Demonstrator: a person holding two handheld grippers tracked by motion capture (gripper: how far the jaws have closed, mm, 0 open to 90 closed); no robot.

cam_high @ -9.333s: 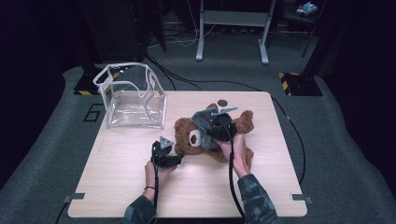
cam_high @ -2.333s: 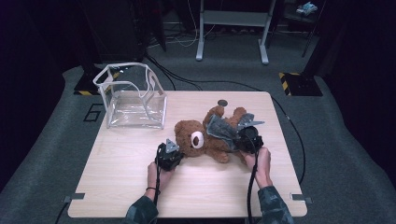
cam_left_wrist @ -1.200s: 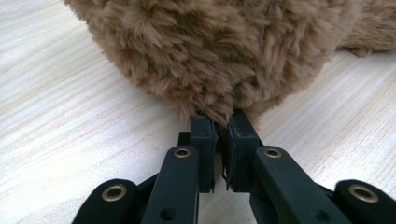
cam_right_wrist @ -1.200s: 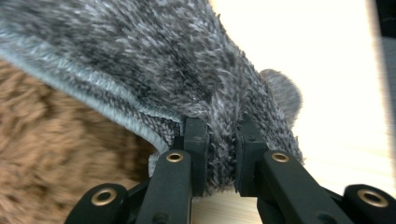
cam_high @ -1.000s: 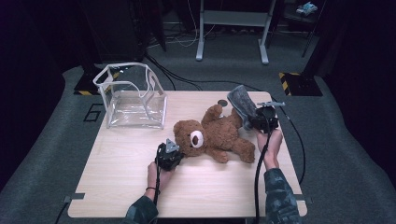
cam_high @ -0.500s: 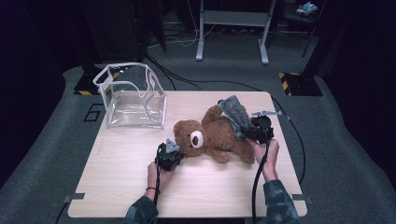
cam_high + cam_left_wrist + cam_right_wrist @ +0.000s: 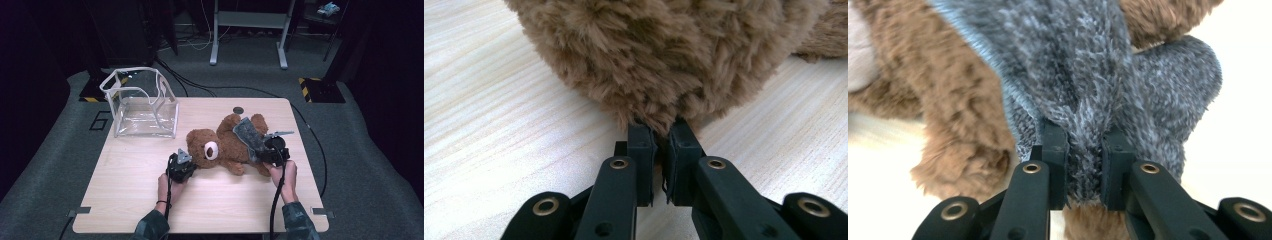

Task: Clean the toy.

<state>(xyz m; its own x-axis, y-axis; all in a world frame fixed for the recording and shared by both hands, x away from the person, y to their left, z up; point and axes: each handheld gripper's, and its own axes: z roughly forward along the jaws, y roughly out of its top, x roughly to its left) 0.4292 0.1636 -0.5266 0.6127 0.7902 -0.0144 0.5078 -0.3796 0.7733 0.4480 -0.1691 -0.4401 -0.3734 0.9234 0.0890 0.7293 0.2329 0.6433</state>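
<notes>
I am keeping the left gripper (image 7: 181, 166) pinching the teddy bear's (image 7: 226, 145) head fur on the table (image 7: 125, 200), while my right gripper (image 7: 270, 150) is clamping the grey knit garment (image 7: 1088, 75) lying over its body

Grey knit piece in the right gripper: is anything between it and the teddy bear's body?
Nothing visible. The grey knit piece, clamped in the right gripper, already drapes against the teddy bear, with only brown fur around it. The left gripper pinches fur at the bear's head, away from that spot.
</notes>
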